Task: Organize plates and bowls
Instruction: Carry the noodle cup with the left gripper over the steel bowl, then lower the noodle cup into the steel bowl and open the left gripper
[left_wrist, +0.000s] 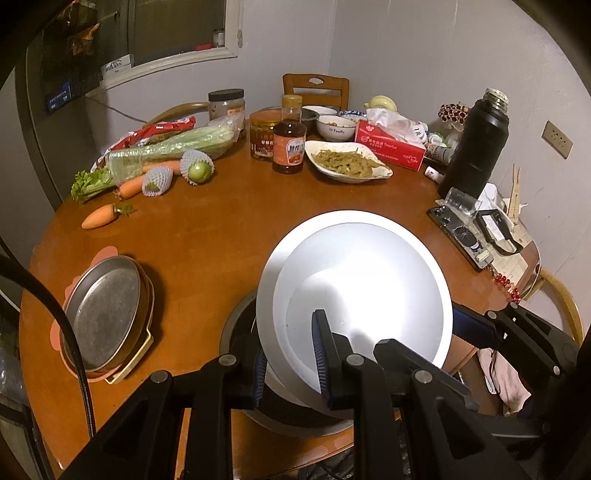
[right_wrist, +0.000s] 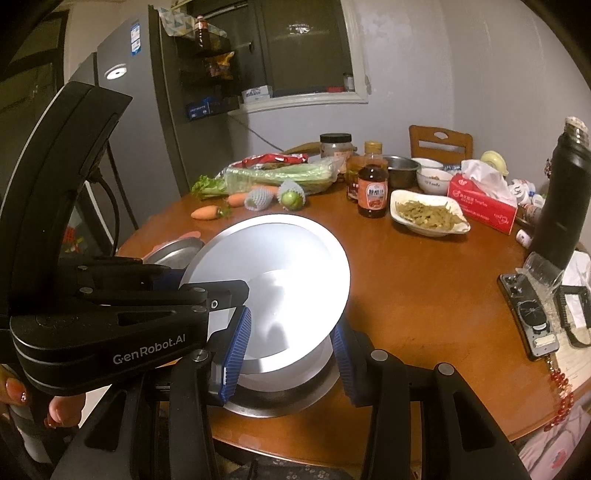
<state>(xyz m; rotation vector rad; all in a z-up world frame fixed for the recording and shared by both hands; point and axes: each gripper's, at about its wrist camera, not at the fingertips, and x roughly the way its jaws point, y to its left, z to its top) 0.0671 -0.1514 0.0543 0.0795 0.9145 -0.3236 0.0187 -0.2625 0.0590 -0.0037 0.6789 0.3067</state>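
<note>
Left gripper was clenched on the near rim of a white round ceramic plate, one pad above it, one below. The plate sat tilted over a white bowl nested in a dark metal basin just under the jaws. Right gripper straddled the same stack; whether its pads pressed the bowl, cannot tell.

Progress, judged: stacking was partly done, plate not yet seated flat. Left over: a round steel pan well left of the left jaws, and a white dish of food and small bowls far ahead.
</note>
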